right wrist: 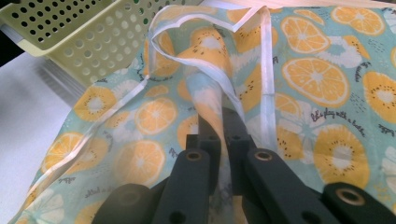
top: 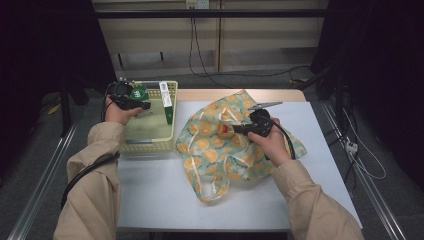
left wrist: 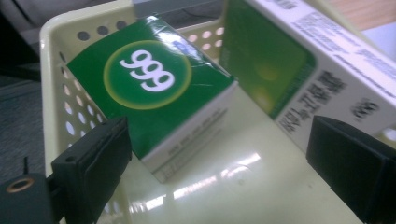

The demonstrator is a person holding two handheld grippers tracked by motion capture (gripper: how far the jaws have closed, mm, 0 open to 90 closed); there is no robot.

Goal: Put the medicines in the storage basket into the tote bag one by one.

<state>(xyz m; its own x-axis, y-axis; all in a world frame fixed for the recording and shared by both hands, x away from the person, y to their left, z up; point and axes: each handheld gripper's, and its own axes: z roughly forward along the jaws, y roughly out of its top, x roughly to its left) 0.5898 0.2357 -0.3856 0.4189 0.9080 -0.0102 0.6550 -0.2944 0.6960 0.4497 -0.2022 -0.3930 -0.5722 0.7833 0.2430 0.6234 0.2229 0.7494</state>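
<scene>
White table in a dim room, with a pale yellow perforated basket at its left edge. Inside the basket: a green "999" box leaning at the far corner, and a longer green-and-white box beside it. The left gripper hangs over the basket, jaws spread wide, holding nothing. Right of the basket lies an orange-slice-print bag; the right gripper is pinched on its raised fabric.

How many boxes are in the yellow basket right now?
2: a green 999 box in the basket's far-left corner, and a long white-and-green box leaning along its right wall. None look hidden.
</scene>
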